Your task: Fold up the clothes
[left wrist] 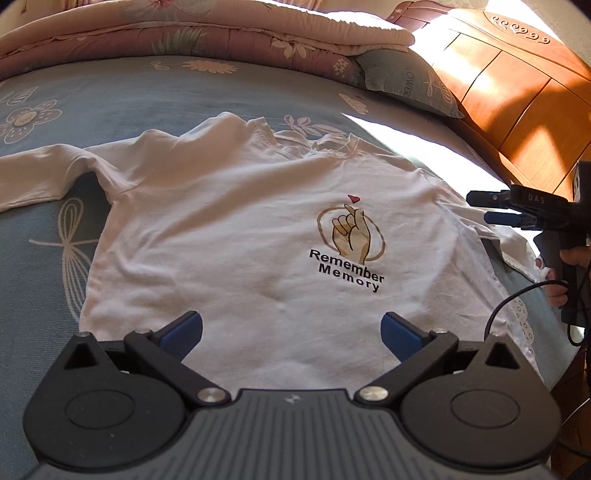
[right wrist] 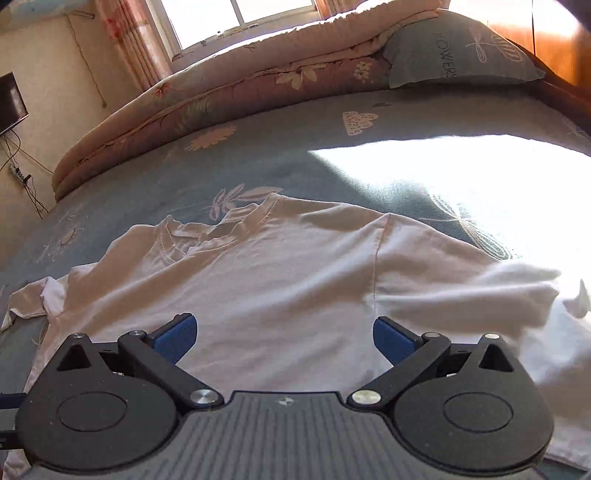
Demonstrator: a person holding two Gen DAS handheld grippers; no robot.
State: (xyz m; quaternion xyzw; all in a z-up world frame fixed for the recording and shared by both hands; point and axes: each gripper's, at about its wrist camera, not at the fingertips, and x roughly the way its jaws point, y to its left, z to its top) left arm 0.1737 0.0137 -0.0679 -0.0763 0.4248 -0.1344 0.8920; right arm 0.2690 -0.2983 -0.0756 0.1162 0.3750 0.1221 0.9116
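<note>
Left wrist view takes in one bed [left wrist: 229,92] under a blue flowered sheet, with one wooden headboard [left wrist: 517,96] along its far right side. One folded quilt [left wrist: 192,33] — pink, with a flower print — lies across the far side of the bed, and one blue-grey pillow [left wrist: 410,81] sits just beside it against the headboard. One white long-sleeved shirt [left wrist: 236,229] is spread front-up on the sheet, its printed hand-and-heart design facing up and one sleeve stretched out to the left; the other sleeve looks bunched at the sunlit right edge, though glare blurs it there. Two grippers are in view. The left gripper [left wrist: 291,332] hovers over the shirt's lower part, jaws spread wide, nothing between them. The right gripper [right wrist: 282,334] is likewise agape and empty above the cloth, held by one hand [left wrist: 565,273].
</note>
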